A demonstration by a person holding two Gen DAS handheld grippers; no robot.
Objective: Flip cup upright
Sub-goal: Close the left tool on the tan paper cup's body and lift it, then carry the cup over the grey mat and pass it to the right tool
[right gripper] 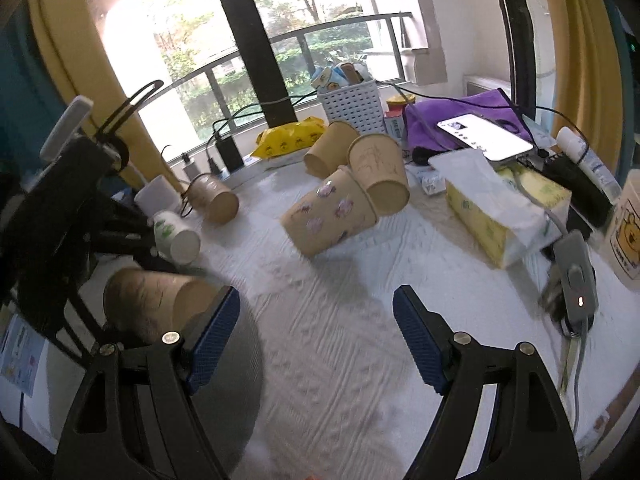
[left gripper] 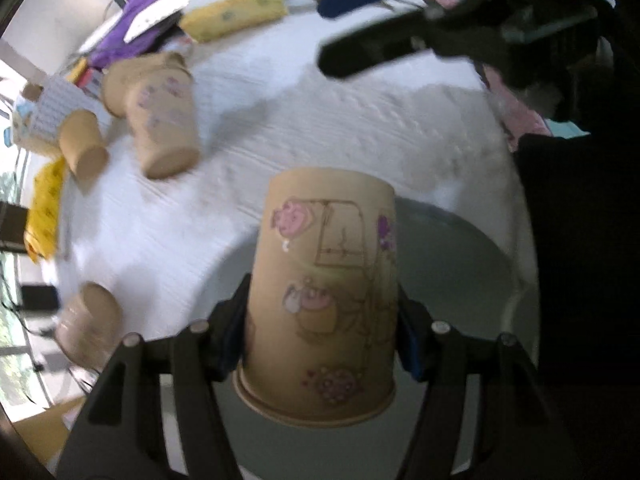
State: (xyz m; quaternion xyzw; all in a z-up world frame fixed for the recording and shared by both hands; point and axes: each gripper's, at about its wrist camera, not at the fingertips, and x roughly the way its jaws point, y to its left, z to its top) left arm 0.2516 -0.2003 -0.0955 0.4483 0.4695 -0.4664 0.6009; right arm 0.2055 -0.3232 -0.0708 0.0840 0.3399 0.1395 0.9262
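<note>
My left gripper (left gripper: 322,340) is shut on a brown paper cup (left gripper: 324,292) with cartoon prints. Its rim points toward the camera and its base away, above a grey round tray (left gripper: 456,264). In the right wrist view the same cup (right gripper: 156,304) lies sideways at the lower left, held by the left gripper's black frame. My right gripper (right gripper: 316,332) is open and empty above the white cloth; it also shows in the left wrist view (left gripper: 340,32) at the top.
Several more paper cups lie tipped on the white tablecloth (right gripper: 340,320), among them a printed one (right gripper: 330,214) and a plain one (right gripper: 380,172). A tissue box (right gripper: 504,216), a purple cloth, a white basket (right gripper: 354,104) and cables crowd the back edge.
</note>
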